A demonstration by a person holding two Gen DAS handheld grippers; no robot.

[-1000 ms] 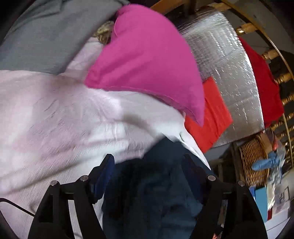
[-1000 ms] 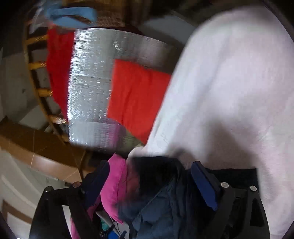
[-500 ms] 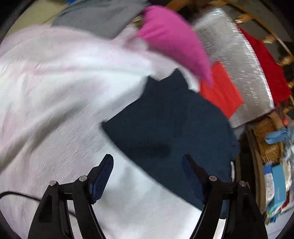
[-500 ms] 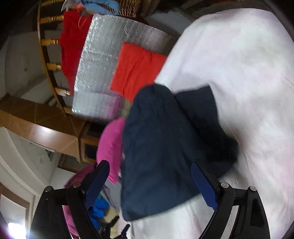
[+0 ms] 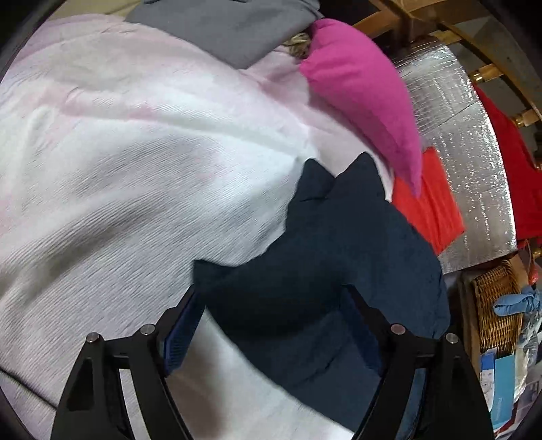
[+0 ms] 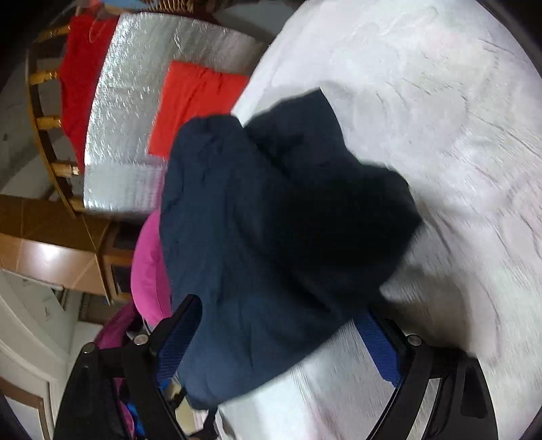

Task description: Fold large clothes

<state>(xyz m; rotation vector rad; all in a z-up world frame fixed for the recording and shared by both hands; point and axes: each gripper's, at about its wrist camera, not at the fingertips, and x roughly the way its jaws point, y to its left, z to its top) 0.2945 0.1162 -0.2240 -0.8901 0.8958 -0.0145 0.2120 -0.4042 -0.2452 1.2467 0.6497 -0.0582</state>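
Note:
A dark navy garment (image 5: 338,257) lies crumpled on the white bedspread (image 5: 135,162), near the bed's edge. It also shows in the right wrist view (image 6: 271,230). My left gripper (image 5: 274,318) is open, its blue-padded fingers (image 5: 179,335) apart, just over the garment's near edge. My right gripper (image 6: 281,335) is open too, its fingers (image 6: 379,345) spread either side of the garment's near part. Neither grips the cloth.
A pink pillow (image 5: 366,98) and a grey cloth (image 5: 230,23) lie at the bed's far end. Beside the bed a silver foil mat (image 5: 474,162) holds red folded clothes (image 5: 426,199). A wicker basket (image 5: 498,304) and wooden rails stand beyond.
Both grippers let go of the navy garment and pulled back. It dropped onto the bedspread and now lies in a heap; both views drew nearer again.

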